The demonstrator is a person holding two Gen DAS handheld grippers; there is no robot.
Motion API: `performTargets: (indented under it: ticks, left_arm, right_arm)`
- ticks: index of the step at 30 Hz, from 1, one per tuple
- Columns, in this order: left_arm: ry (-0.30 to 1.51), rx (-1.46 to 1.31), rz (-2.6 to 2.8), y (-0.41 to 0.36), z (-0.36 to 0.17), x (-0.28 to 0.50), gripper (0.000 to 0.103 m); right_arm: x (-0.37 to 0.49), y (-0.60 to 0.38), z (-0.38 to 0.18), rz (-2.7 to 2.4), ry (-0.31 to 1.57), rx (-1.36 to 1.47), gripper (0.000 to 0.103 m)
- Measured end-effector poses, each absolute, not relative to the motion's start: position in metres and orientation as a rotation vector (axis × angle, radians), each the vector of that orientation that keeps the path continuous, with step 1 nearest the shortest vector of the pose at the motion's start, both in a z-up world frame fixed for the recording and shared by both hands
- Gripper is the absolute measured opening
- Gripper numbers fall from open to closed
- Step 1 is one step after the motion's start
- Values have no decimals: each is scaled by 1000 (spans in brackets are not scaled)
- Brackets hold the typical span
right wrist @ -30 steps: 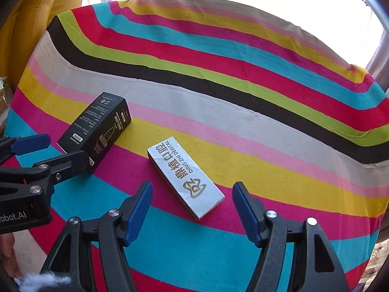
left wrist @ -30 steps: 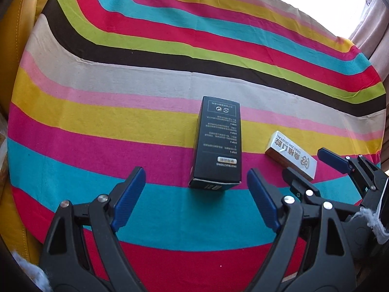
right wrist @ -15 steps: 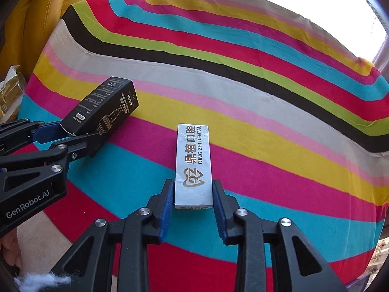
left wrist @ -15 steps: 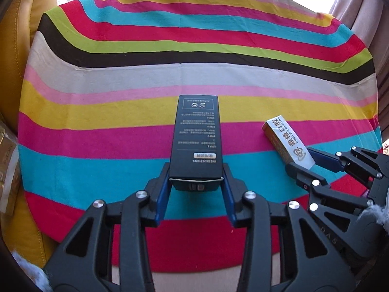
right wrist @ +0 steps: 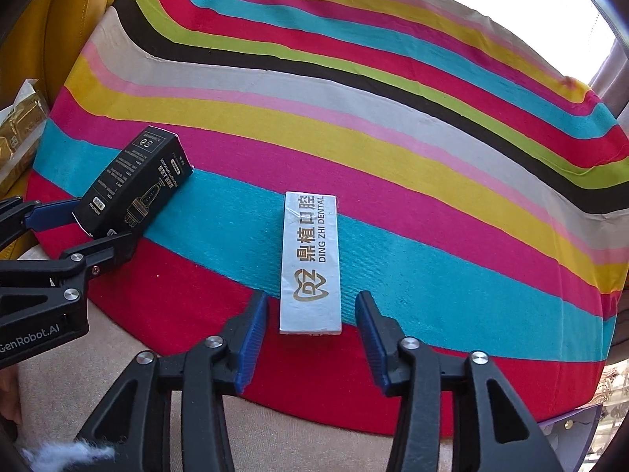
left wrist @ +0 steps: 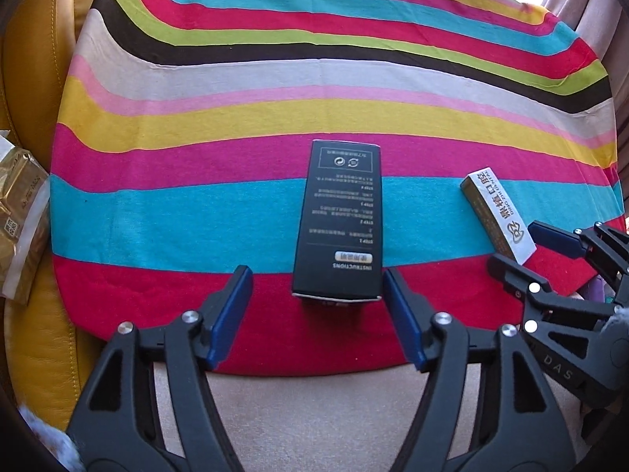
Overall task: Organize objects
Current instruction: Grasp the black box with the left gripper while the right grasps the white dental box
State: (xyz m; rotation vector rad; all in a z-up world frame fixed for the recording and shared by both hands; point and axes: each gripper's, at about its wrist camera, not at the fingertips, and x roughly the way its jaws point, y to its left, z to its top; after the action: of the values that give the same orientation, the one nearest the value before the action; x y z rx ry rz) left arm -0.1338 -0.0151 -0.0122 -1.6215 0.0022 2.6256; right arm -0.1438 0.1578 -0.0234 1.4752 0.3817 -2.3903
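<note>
The left gripper (left wrist: 316,316) has its 2 blue-padded fingers (left wrist: 232,314) spread wide, with clear gaps on both sides of the black box (left wrist: 340,222). That box lies flat on the striped cloth (left wrist: 243,118), its near end on the red band by the cloth's front edge and its far end reaching the magenta band; white instruction text on its top face reads upside down from this camera. The fingertips flank the box's near end without touching it.

The right gripper (right wrist: 312,336) is likewise spread, its fingers (right wrist: 251,338) standing either side of the near end of the white box (right wrist: 310,263) — a slim carton printed "DING ZHI DENTAL" with a gold tooth logo. It lies flat, running straight away from the camera across the teal band, near end at the red band, and neither pad touches it.

In the left wrist view the white box (left wrist: 499,216) sits to the right of the black one, well apart from it and angled, with the right gripper (left wrist: 523,251) just behind its near end. In the right wrist view the black box (right wrist: 133,185) appears at the left, angled, with the left gripper (right wrist: 78,228) open around its near corner.

A yellow cushion (left wrist: 35,59) borders the cloth on the left, and a gold foil packet (left wrist: 19,216) rests against it — partly cut off by the frame edge.
</note>
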Motion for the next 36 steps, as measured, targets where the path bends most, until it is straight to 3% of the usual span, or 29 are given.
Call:
performTargets:
  ticks: [7, 14, 19, 21, 23, 28, 36]
  left_arm:
    - [41, -1684, 2749, -47, -13, -148, 71]
    - [-119, -1734, 2796, -86, -20, -160, 72]
    - [-182, -1622, 2776, -83, -5, -140, 86]
    - [-262, -1541, 2772, -80, 3, -134, 95]
    - [-330, -1500, 2767, -75, 7, -137, 98]
    - [-366, -1526, 2771, -59, 2, -163, 98]
    - [-381, -1617, 2768, -50, -17, -185, 98]
  right_arm:
    - [-131, 138, -24, -2238, 384, 1398, 55]
    - [-134, 106, -26, -2126, 403, 1331, 58]
    - [-134, 97, -25, -2171, 444, 1326, 59]
    - [-127, 106, -18, -2230, 419, 1316, 65]
    - [-126, 125, -8, -2331, 342, 1309, 86]
    - [-135, 158, 3, -2465, 189, 1323, 89]
    - [-149, 138, -4, -2383, 274, 1325, 90]
